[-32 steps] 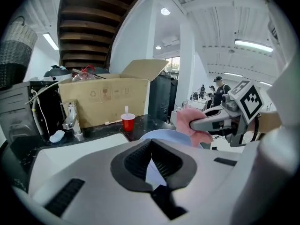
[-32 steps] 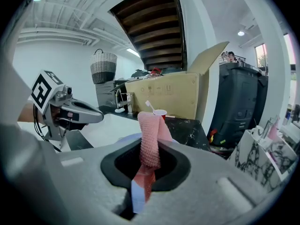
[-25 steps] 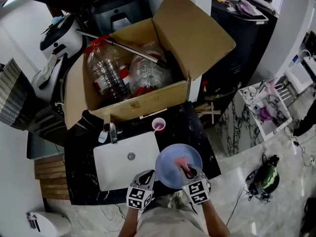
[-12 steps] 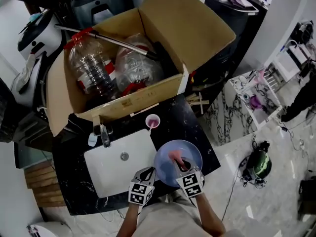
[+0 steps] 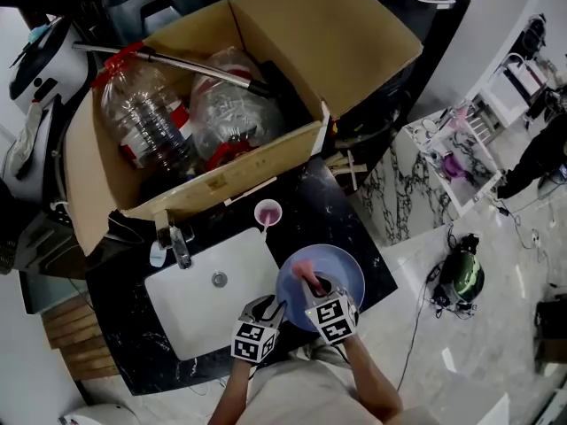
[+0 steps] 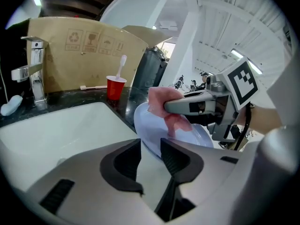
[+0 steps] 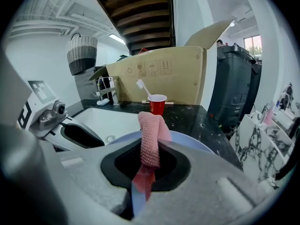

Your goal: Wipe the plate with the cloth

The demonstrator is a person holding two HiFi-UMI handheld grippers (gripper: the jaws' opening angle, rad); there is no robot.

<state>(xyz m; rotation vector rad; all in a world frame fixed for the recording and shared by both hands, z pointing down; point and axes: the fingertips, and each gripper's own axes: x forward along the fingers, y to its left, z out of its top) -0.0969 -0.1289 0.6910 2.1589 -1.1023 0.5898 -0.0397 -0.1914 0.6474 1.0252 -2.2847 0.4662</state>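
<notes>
A light blue plate (image 5: pixel 341 277) lies on the black counter just right of the sink. My right gripper (image 5: pixel 315 288) is over the plate, shut on a pink cloth (image 5: pixel 304 270) that hangs down onto it. The right gripper view shows the cloth (image 7: pixel 151 139) pinched between the jaws, with the plate (image 7: pixel 192 142) under it. My left gripper (image 5: pixel 272 311) is at the plate's left rim. Its jaws have just been opening. In the left gripper view the plate's rim (image 6: pixel 147 135) sits in the gap between the spread jaws, and neither pad presses on it.
A white sink (image 5: pixel 195 312) with a tap (image 5: pixel 177 248) is left of the plate. A red cup (image 5: pixel 267 212) holding a toothbrush stands behind it. A big open cardboard box (image 5: pixel 292 158) with plastic bottles fills the back. The counter's front edge (image 5: pixel 376 295) is close to the plate.
The right gripper and the cloth have shifted from the plate's middle toward its left side. The left gripper stays at the plate's left rim. The head view has swung a little.
</notes>
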